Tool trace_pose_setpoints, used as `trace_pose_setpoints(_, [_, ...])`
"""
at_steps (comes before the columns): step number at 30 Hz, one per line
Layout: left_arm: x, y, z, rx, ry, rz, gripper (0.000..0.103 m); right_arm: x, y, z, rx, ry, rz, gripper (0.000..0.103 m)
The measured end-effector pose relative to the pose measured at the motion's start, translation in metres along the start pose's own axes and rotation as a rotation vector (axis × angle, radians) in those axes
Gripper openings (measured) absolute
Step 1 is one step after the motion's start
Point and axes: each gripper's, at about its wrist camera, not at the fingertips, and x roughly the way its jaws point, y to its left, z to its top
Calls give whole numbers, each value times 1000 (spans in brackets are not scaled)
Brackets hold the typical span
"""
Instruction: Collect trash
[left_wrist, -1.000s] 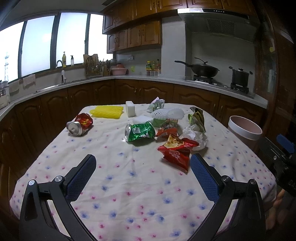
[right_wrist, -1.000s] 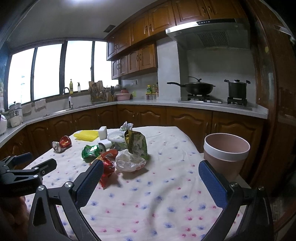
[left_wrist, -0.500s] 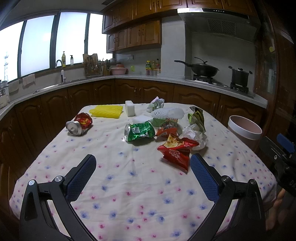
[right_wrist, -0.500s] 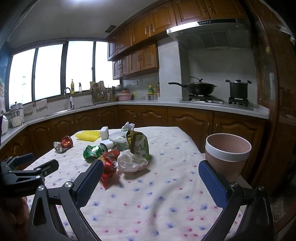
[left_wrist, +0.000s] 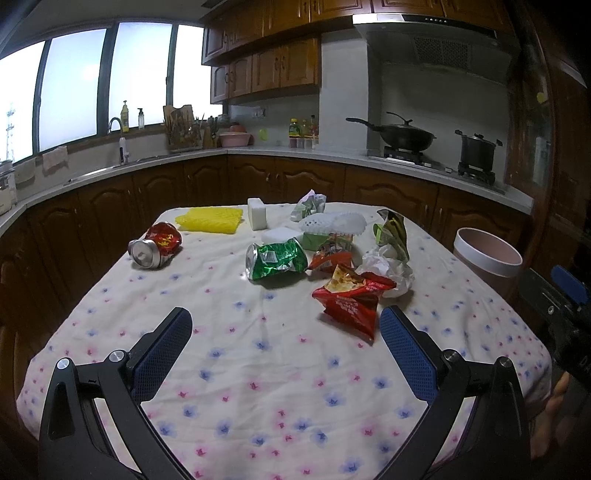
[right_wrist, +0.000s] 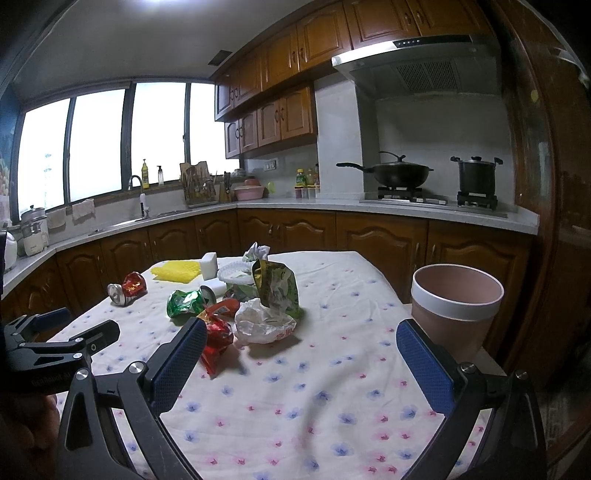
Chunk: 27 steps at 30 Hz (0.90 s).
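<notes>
Both grippers' fingers (left_wrist: 162, 350) gape empty, and the flimsy red wrapper (left_wrist: 351, 301) could slip from a shallow pinch

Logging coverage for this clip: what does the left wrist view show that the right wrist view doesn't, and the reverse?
Only the left wrist view shows the left gripper from behind, fingers wide apart, and the red snack bag lying unobstructed on the table.

Only the right wrist view shows the right gripper from behind, also open, the ceiling, and the rice cooker on the counter.

Both show the flowered tablecloth, red can, green can, white crumpled bag, pink bin at the table's right edge, wok and pot.
</notes>
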Motion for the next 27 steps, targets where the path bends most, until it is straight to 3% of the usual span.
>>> trace_pose_setpoints(10, [17,6,0,-27,56,-29,103,2,2,2,22,17,28,103])
trace_pose_setpoints(19, [52,12,9,-73,171,-124,103,18,7,9,83,82,102,103])
trace_pose_setpoints(27, [79,-10,22,11,228,-206,103,55,8,25,132,168,180,97])
